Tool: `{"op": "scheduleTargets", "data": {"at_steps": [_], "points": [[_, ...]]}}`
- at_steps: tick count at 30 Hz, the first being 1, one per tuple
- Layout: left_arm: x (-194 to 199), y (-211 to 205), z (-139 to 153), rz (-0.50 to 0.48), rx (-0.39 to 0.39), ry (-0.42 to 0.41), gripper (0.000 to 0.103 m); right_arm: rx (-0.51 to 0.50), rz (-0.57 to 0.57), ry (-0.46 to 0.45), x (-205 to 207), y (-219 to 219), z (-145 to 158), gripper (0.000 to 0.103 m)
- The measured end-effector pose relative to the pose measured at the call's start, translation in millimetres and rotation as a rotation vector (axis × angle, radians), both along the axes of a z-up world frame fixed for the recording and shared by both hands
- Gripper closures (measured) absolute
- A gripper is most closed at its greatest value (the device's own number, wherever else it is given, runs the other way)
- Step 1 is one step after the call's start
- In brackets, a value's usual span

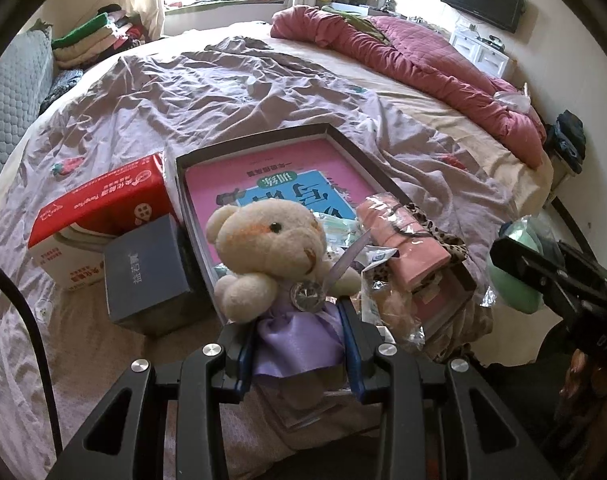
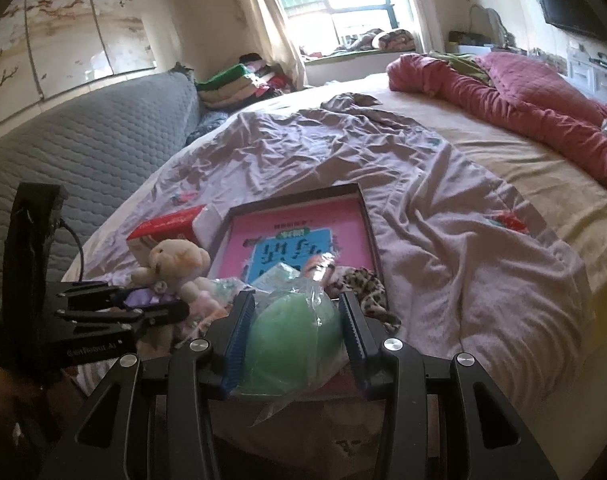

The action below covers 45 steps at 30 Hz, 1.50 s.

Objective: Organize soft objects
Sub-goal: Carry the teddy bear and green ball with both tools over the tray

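Left tongs (image 1: 299,320): mine, closed on the teddy bear (image 1: 271,248) by its purple dress, near the tray (image 1: 263,140).
Right tongs (image 2: 295,320): clamped around the green bagged ball (image 2: 295,344), right of the bear.

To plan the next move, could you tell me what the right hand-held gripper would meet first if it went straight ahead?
Holding the green ball, it would likely first meet the clutter at the tray's near end, such as the leopard cloth; depth is unclear.

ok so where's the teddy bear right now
The teddy bear is held by its purple dress between the left gripper fingers, over the near-left corner of the shallow box, beside the grey box.
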<state>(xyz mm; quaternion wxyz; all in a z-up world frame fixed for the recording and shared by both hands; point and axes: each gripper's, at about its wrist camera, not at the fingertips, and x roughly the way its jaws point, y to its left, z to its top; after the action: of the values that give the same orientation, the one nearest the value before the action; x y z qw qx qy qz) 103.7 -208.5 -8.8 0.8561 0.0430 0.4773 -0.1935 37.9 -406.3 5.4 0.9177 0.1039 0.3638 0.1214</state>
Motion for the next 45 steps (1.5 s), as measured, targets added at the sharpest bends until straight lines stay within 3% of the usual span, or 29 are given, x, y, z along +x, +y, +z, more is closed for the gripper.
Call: {"op": "scheduleTargets", "data": {"at_steps": [33, 45], "points": [[21, -10, -15, 0.004, 0.004, 0.027, 0.066, 0.018, -0.028, 0.044, 6, -8, -34, 0.058], [31, -9, -23, 0.004, -0.007, 0.035, 0.066, 0.008, -0.017, 0.077, 21, 0, -62, 0.058]]}}
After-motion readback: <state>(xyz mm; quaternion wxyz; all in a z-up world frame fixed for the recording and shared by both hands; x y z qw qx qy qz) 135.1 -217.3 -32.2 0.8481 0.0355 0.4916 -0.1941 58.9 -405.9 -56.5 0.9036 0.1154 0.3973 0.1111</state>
